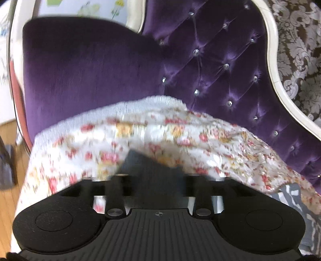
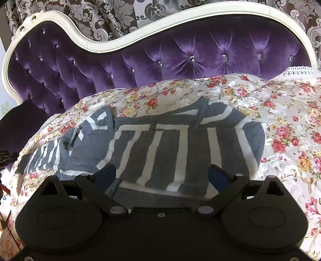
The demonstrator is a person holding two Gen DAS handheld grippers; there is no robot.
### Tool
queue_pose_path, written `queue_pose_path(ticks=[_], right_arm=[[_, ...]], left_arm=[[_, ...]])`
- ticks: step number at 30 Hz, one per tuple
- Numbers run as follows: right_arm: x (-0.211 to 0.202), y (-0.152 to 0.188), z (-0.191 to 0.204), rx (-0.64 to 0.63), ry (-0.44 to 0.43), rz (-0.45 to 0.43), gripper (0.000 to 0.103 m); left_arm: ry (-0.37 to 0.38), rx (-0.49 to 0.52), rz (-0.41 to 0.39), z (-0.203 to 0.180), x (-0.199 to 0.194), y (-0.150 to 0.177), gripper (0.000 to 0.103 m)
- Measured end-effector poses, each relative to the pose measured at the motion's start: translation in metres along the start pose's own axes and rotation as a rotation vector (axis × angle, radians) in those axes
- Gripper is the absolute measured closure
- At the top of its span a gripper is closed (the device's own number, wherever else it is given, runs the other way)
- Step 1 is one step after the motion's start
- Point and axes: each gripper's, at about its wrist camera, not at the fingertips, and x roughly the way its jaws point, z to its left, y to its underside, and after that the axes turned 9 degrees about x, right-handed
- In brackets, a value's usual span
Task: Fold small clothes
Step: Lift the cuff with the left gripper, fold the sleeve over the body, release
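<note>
No words, brand names or numbers can be read in either view. The one sign is a small crosshair mark (image 1: 158,214), a circle cut in quarters, set in the middle of the ribbed black body of the left gripper (image 1: 152,160), near its front edge. The white lines on the grey garment (image 2: 160,144) lying on the flowered cover (image 2: 280,120) are angular bands, and they do not form letters that can be told. The brown curtain (image 2: 112,20) behind the sofa bears only a leaf pattern. The flower picture (image 1: 88,8) at the top left corner of the left view is too blurred to show any writing.
</note>
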Motion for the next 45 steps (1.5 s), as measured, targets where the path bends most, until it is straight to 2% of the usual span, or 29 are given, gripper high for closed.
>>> queue_pose_path(ticks=[5,9,12,22,23,24,25,26,30,34,40,45], right_arm=[[0.002,0.002,0.001,-0.009,-0.003,0.011,0.004],[0.005,0.003,0.003,-0.017,-0.003,0.020,0.004],[0.007,0.005,0.004,-0.021,-0.003,0.028,0.004],[0.008,0.006,0.003,-0.023,-0.004,0.031,0.004],[0.008,0.006,0.004,-0.024,-0.004,0.031,0.004],[0.008,0.006,0.003,-0.025,-0.004,0.032,0.004],[0.008,0.005,0.003,-0.026,-0.004,0.033,0.004],[0.008,0.005,0.003,-0.026,-0.004,0.033,0.004],[0.007,0.003,0.002,-0.020,-0.001,0.029,0.004],[0.004,0.001,-0.002,-0.003,0.013,0.027,0.004],[0.000,-0.001,-0.008,0.018,0.032,0.046,0.004],[-0.006,-0.005,-0.014,0.029,0.059,0.051,0.004]], left_arm=[[0.009,-0.057,-0.010,0.002,-0.014,0.020,0.055],[0.079,-0.169,0.001,0.011,-0.020,0.029,0.054],[0.116,-0.221,0.038,0.013,-0.012,0.030,0.054],[0.084,-0.253,0.017,0.007,0.007,0.022,0.055],[0.082,-0.259,0.011,0.007,0.008,0.022,0.059],[0.086,-0.262,0.008,0.007,0.010,0.021,0.083],[0.087,-0.262,0.012,0.006,0.012,0.021,0.095],[0.088,-0.263,-0.002,0.005,0.011,0.021,0.095],[0.095,-0.160,-0.077,-0.014,-0.006,0.011,0.095],[0.135,-0.073,-0.140,-0.038,-0.035,-0.010,0.095],[0.245,0.077,-0.244,-0.097,-0.082,-0.045,0.095],[0.359,0.161,-0.299,-0.156,-0.109,-0.059,0.095]])
